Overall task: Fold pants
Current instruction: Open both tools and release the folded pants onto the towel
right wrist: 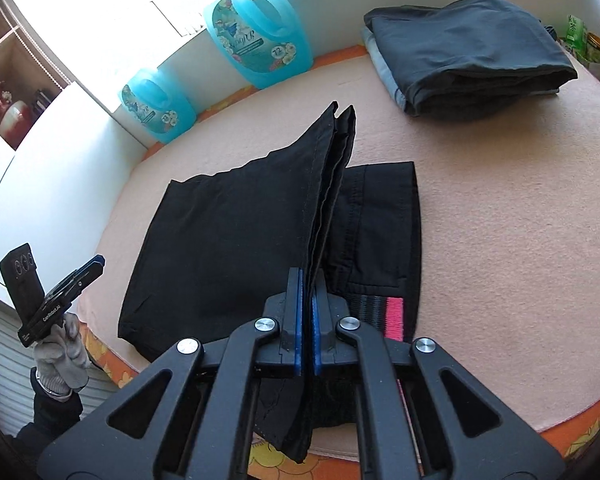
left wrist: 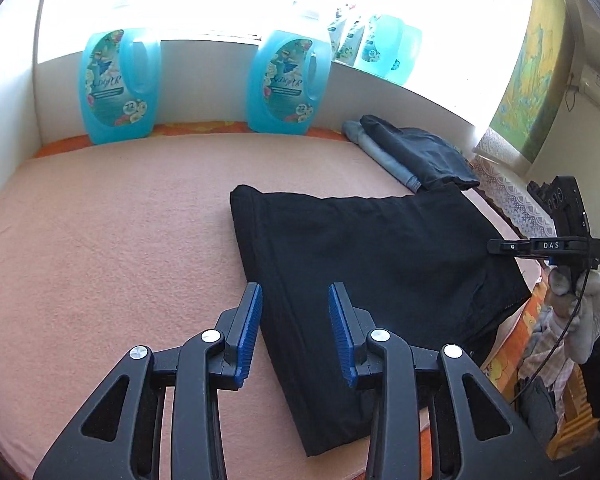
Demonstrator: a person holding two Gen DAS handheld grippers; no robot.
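While the black pants (right wrist: 236,232) lie partly folded on the peach blanket (right wrist: 500,240), the right gripper (right wrist: 307,320) clamps its blue pads on a stacked edge of the cloth and holds it raised, the layers fanning upward from the jaws toward the window. Near the waistband a pink-and-grey striped tag (right wrist: 384,314) shows on the part lying flat.

To finish this fold well, the raised edge would best be carried across evenly and laid so its hem meets the far edge of the flat half, without letting the pinched layers slip apart. The free gripper could pin or smooth the flat part so it does not drag along.

Tilted steeply downward, the right gripper stands over the near edge of the bed. The left gripper (left wrist: 296,330) slopes down less sharply, its jaws parted and empty, hovering just above the folded side edge of the pants without touching cloth. A gloved hand (right wrist: 62,350) carries it, off to the left of the garment.

Behind, a stack of folded dark trousers (right wrist: 468,52) waits beside two blue detergent bottles (right wrist: 260,36).
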